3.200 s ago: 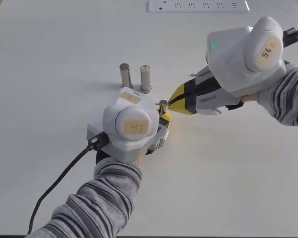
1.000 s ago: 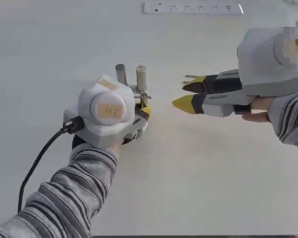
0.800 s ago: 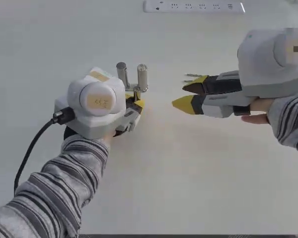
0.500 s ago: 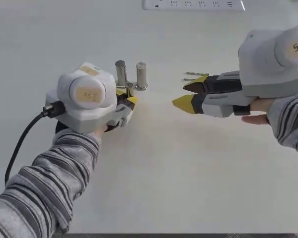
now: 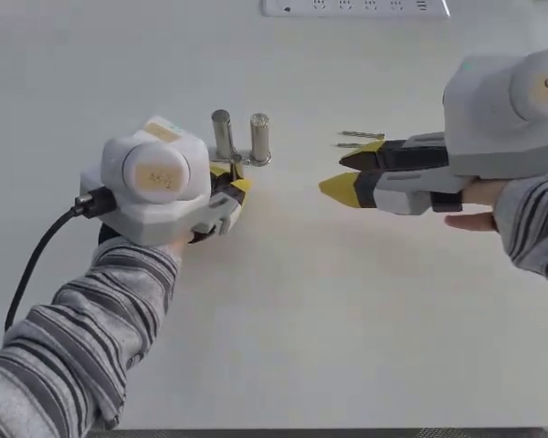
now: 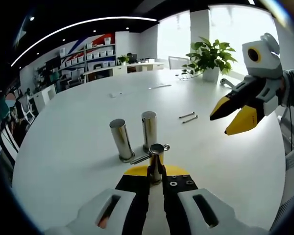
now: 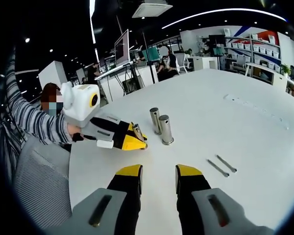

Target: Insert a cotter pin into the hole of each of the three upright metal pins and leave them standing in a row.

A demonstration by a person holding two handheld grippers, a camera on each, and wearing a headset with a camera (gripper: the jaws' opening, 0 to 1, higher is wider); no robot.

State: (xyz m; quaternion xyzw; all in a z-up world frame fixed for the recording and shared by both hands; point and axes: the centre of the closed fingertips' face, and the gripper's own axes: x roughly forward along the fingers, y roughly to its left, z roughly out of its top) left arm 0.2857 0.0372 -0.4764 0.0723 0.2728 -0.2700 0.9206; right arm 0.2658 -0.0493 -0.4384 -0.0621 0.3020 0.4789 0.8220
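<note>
The held pin (image 6: 156, 164) stood upright between the jaws of the left gripper (image 6: 156, 172), which were clenched on its lower half. A cotter pin (image 6: 139, 158) ran through it near the top, its loop showing on one side and its legs on the other. Whether the pin's foot touched the tabletop (image 5: 347, 301) could not be told, since the yellow jaw tips hid it.

Just beyond it stood a second pin (image 6: 121, 139) and a third pin (image 6: 149, 128), both upright, close beside each other but apart, each on its own small base. In the head view the held pin sat just in front of the gap between them. I could not tell whether either carried a cotter pin.

Farther along the tabletop, toward the right gripper (image 5: 336, 174), lay two spare cotter pins (image 6: 187, 116), flat and nearly parallel, just beside each other.

The right gripper was well apart from the three pins, its jaws released and grasping nothing, the yellow tips pointing toward the pins. In the right gripper view its own jaws (image 7: 158, 175) framed bare tabletop, with the spare cotter pins off to one side.

A cable (image 5: 36, 260) trailed from the back of the left gripper, and a power strip (image 5: 354, 7) lay at the far edge of the tabletop.
</note>
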